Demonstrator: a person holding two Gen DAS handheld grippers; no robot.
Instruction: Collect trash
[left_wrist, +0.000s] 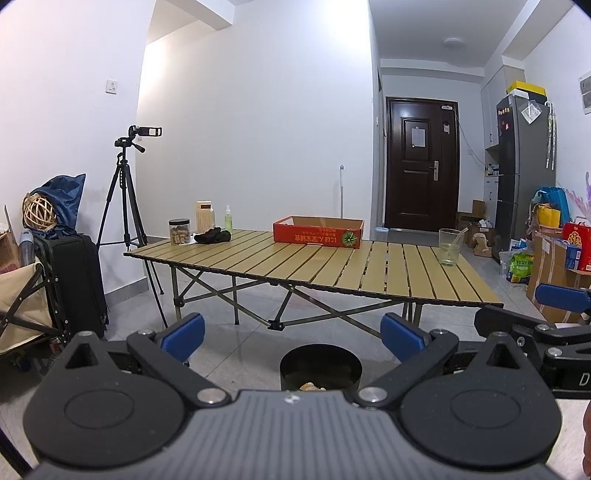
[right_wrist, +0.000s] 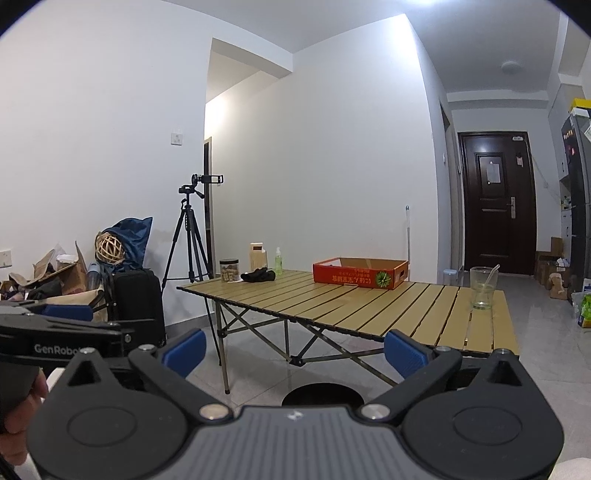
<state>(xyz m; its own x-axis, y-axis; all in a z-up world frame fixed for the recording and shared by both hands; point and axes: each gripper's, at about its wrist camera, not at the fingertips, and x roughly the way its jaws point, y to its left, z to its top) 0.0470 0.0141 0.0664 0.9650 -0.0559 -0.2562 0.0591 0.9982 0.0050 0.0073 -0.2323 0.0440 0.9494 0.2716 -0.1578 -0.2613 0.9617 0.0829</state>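
**Both grippers empty over the bin; little trash left in sight**

Nearest the cameras, the left gripper (left_wrist: 291, 338) and the right gripper (right_wrist: 293, 352) are each held with jaws wide apart and nothing between the blue pads. The right gripper (left_wrist: 561, 301) also shows at the edge of the left wrist view, just beside the left one.

Directly below and ahead of both sits the black bin (left_wrist: 320, 367) on the floor tiles, in front of the worktop. In the left wrist view a pale, crumpled scrap (left_wrist: 312, 386) lies at its bottom, so at least one piece of trash appears to be collected already. The right wrist view shows only the bin's dark rim (right_wrist: 323, 393).

Beyond, the slatted worktop (left_wrist: 314, 266) looks mostly cleared. On it stand a glass cup (left_wrist: 450, 246) holding a straw and a little liquid, an open red cardboard box (left_wrist: 317, 232) whose inside cannot be seen from here, a lidded jar (left_wrist: 179, 231) with brownish contents, a dark cloth bundle (left_wrist: 213, 235), a green spray bottle (left_wrist: 228, 218) and a tall pale container (left_wrist: 205, 216).

No loose litter is plainly visible there, so the task seems near its end, unless the cup or box counts as trash.
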